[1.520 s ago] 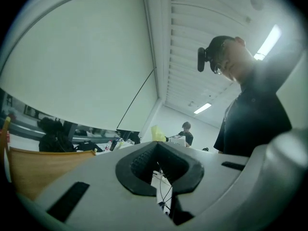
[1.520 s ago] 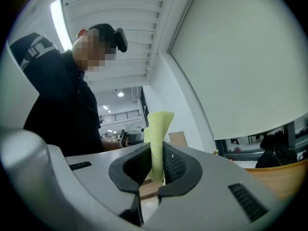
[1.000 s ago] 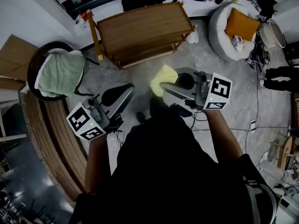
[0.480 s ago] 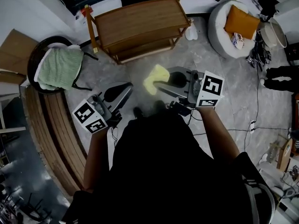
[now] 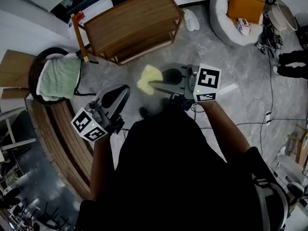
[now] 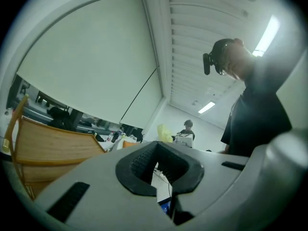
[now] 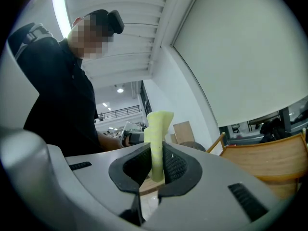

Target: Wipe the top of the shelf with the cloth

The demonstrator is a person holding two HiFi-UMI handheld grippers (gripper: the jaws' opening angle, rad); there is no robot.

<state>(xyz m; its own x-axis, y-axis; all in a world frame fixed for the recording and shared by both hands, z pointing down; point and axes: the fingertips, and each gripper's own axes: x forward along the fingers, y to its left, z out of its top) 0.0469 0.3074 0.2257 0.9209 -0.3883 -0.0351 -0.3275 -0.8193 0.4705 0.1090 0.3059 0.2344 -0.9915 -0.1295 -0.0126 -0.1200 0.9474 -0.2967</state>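
Note:
The wooden shelf [image 5: 130, 23] stands on the grey floor ahead of me, its flat top bare; it also shows in the right gripper view [image 7: 269, 160] and the left gripper view [image 6: 48, 146]. My right gripper [image 5: 155, 84] is shut on a yellow cloth [image 5: 148, 77], held in the air short of the shelf. Between the black pads the cloth [image 7: 158, 129] stands up in a fold, in the right gripper [image 7: 155, 165]. My left gripper [image 5: 115, 96] hangs lower left, shut with nothing in it [image 6: 159, 165].
A black round chair with a green towel [image 5: 60, 76] stands left of the shelf. A white round cushion bed with an orange pillow [image 5: 238, 8] is at the upper right. A curved wooden bench [image 5: 53, 134] runs along my left. Cables [image 5: 269, 81] cross the floor at right.
The whole scene has slid left and up in the head view. The right gripper still holds the cloth, about as far from the shelf as before. The left gripper stays low.

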